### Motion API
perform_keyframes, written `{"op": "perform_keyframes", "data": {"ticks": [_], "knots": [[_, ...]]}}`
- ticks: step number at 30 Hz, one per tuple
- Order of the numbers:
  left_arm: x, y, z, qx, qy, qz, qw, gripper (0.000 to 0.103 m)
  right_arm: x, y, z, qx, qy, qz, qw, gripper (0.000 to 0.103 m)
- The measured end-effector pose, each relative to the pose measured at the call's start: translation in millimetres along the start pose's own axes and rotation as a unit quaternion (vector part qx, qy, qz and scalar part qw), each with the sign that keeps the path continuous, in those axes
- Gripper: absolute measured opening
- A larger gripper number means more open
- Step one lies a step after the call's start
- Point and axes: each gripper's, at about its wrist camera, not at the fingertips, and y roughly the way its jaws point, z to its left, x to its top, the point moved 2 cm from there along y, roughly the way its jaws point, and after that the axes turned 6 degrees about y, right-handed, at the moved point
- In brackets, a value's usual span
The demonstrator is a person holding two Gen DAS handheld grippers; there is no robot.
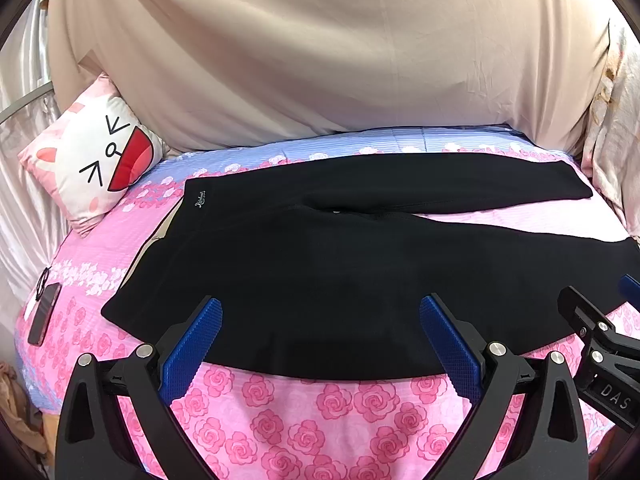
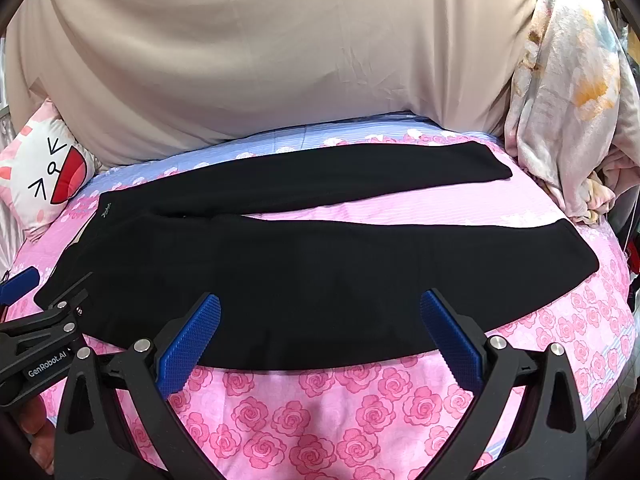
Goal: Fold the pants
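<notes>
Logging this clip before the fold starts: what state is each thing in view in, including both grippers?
Black pants: unfolded, spread flat on the bed, legs apart, waist to the left.
Left gripper: open, holding nothing, over the near edge of the pants.
Right gripper: open, holding nothing, over the near leg.
Cat-face pillow: propped at the bed's left end.
Phone: lying flat on the bedspread.

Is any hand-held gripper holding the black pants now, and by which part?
Nothing is held. Left hand-held gripper and right hand-held gripper are open above the pants.
</notes>
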Motion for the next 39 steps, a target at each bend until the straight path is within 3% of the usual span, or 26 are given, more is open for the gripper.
{"op": "perform_keyframes", "data": {"ticks": [39], "knots": [[-0.4, 2.0, -1.2, 0.003, 0.006, 0.005, 1.0000, 0.098, -3.2, 0.6, 8.9, -0.001, -0.014, -0.001, 1.000, 0.098]]}}
